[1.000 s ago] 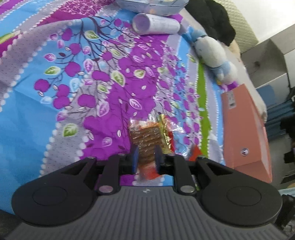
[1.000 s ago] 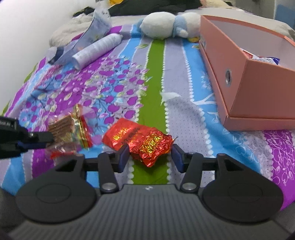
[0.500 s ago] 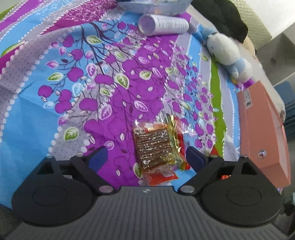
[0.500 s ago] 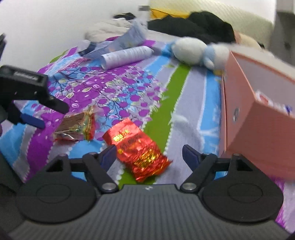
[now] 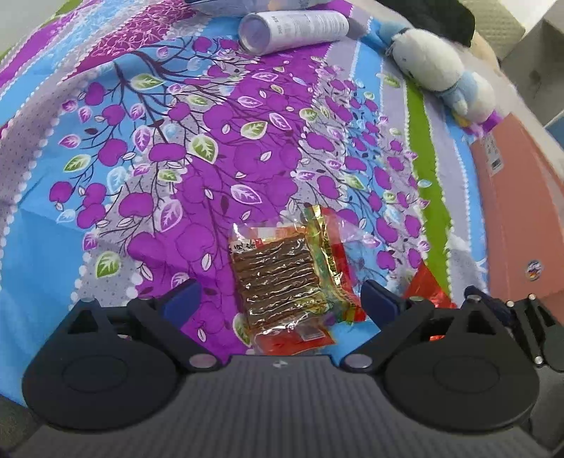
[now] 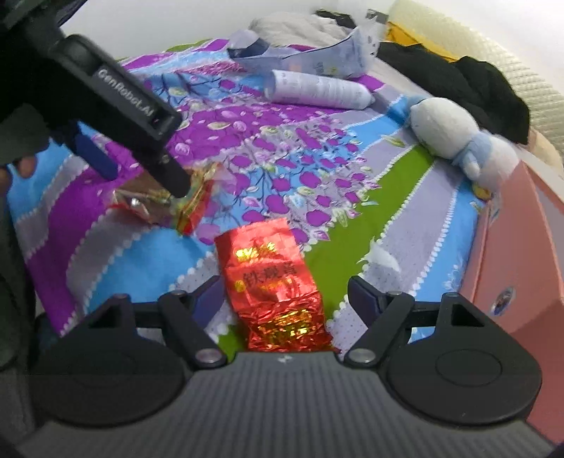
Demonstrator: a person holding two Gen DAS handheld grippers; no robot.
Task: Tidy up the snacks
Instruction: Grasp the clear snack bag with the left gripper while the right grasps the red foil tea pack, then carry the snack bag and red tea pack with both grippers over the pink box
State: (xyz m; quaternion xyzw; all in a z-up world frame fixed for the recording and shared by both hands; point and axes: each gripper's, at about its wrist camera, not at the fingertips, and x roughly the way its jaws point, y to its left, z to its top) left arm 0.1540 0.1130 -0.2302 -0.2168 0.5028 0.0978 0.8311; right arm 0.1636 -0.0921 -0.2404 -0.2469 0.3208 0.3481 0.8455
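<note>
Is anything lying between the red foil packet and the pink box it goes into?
Nothing visible does. From the red foil packet, sitting between the right gripper's open jaws, only bare bedspread runs to the pink box. The plush toy lies farther back.

So it's a bed with a loud floral bedspread (image 5: 218,169) (purple blossoms, blue and green stripes). Lying right on it: clear brown snack pack (image 5: 282,278) near 6 o'clock, red foil packet (image 6: 273,285), white tube (image 5: 292,30) at 12, plush toy (image 5: 440,74) at 1, salmon box (image 5: 521,225) at 3.
</note>
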